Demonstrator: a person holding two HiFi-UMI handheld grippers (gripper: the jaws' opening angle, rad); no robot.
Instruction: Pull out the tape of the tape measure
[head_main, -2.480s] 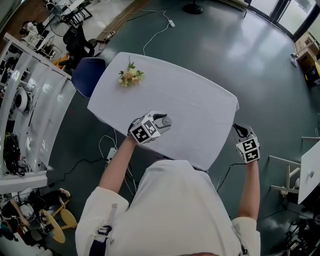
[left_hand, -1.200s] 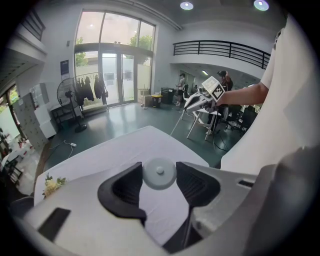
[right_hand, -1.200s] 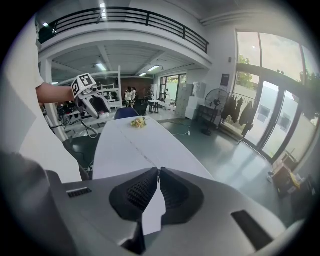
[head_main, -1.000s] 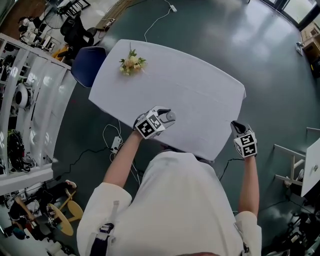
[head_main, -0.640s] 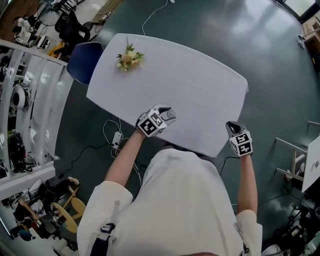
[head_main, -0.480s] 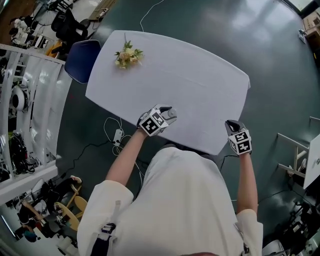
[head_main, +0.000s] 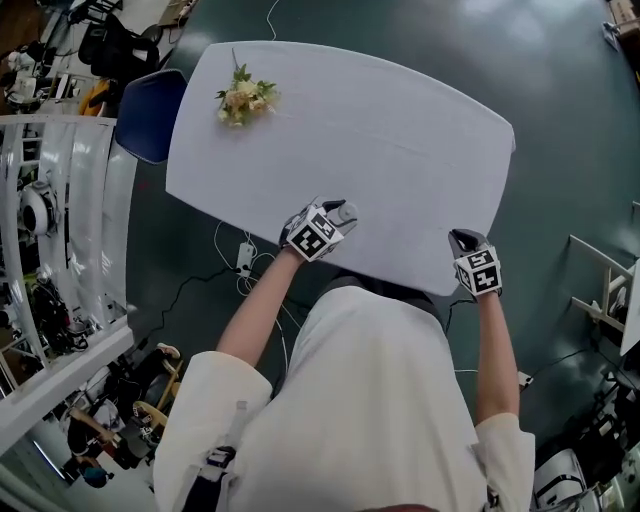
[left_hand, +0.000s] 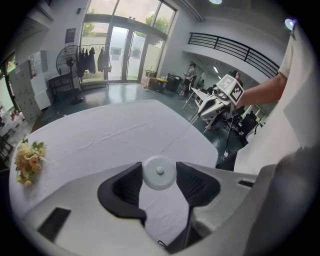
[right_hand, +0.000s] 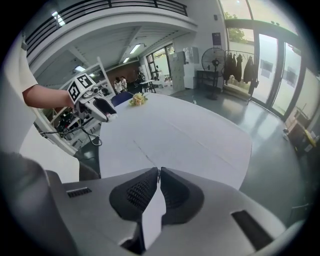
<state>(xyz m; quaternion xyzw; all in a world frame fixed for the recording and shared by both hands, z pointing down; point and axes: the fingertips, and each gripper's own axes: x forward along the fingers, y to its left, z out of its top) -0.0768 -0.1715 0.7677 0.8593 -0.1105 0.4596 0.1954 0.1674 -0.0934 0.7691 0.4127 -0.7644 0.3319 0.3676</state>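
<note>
Head view: the tape is too thin to make out, and the person's torso (head_main: 370, 400) is covering part of the table's (head_main: 400, 110) near edge.

Left gripper (left_hand: 159, 176) view: the jaws are standing wide, clamping the round white tape measure (left_hand: 159, 172) by its sides over the table's near edge. A thin tape (left_hand: 181, 136) is running from it toward the right gripper (right_hand: 158, 172).

Right gripper view: the jaws are pressing together, pinching the tape's end at their tips.

Against the frame a second ago, the flowers (head_main: 240, 97) are sitting higher in the head view. Both grippers are keeping the same grip along the near edge.
</note>
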